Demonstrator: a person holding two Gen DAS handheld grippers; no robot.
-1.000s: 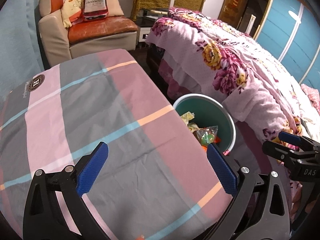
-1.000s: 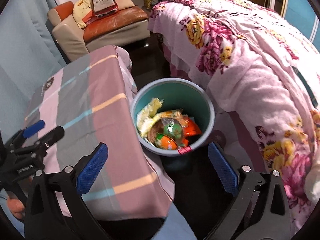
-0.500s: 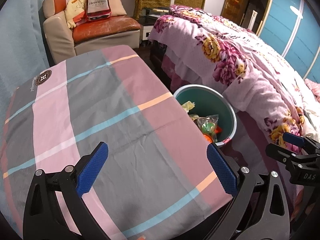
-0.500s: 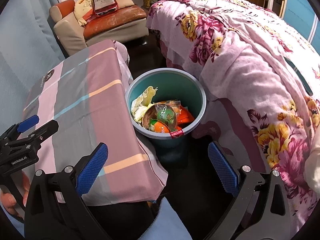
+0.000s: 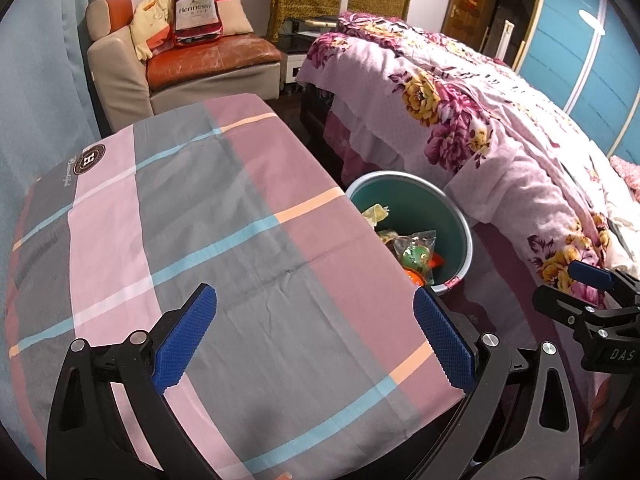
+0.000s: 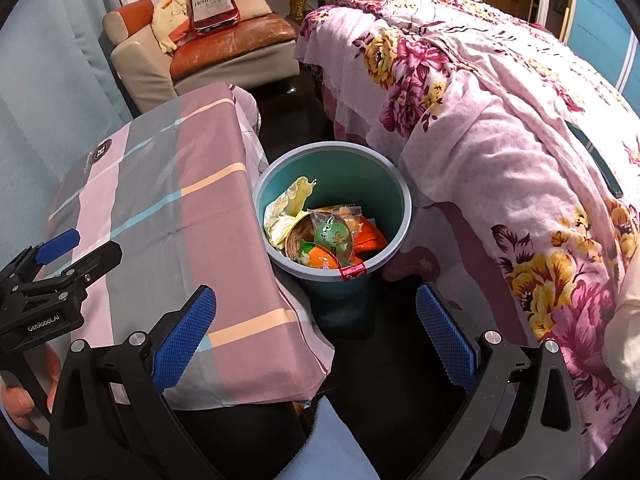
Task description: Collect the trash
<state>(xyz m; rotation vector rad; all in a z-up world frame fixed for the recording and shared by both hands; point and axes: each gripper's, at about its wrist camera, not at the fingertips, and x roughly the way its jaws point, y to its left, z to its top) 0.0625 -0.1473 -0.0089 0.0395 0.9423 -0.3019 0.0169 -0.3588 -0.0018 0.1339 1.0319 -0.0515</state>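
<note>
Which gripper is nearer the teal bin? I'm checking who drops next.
Right. The right gripper hangs open just in front of the teal bin; the left gripper, also open, is over the table beside it.

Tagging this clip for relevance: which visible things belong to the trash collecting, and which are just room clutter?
Job:
teal bin
wrappers in it
left gripper, open
right gripper, open

Bystanders:
checked tablecloth
floral bedspread
armchair
bottle-shaped cushion

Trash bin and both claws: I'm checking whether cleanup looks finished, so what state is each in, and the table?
Trash bin: upright, no lid, partly filled with wrappers.
Left claw: open, holding nothing.
Right claw: open, holding nothing.
Table: covered by a plaid cloth, no trash visible on it.
</note>
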